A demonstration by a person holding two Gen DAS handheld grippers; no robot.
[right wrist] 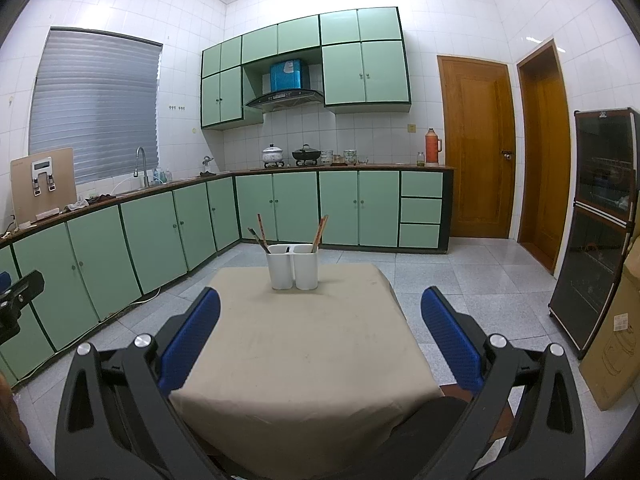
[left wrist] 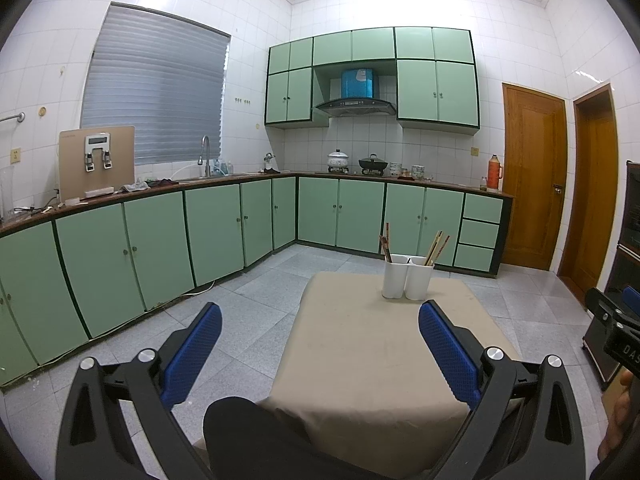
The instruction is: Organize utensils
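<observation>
- The table (right wrist: 304,344), draped in a beige cloth, carries the task's things at its far edge; nothing else lies on the cloth, so no loose utensil waits to be picked up
- The step in hand reads as the start or the finish of the sorting: both tools sit back at the near edge, well apart from the holder
- The left gripper (left wrist: 320,344) has its blue pads spread wide, gripping nothing; it aims a little left of the holder and its own view covers the table's left side
- The right gripper (right wrist: 320,328) likewise stands wide apart and bare, pointing almost straight at the holder
- To do a next reach well, a gripper should likely come in level over the cloth, narrow its spread before it nears the sticks, and take one stick high on its shaft, so that the light holder is not tipped or dragged
- The holder (right wrist: 293,266) is a white twin cup, two compartments side by side and touching, upright near the middle of the far edge
- The chopsticks (right wrist: 262,232) in the left compartment are dark and reddish, leaning left
- The pale sticks (right wrist: 321,230) in the right compartment lean right; their count is too small to tell
</observation>
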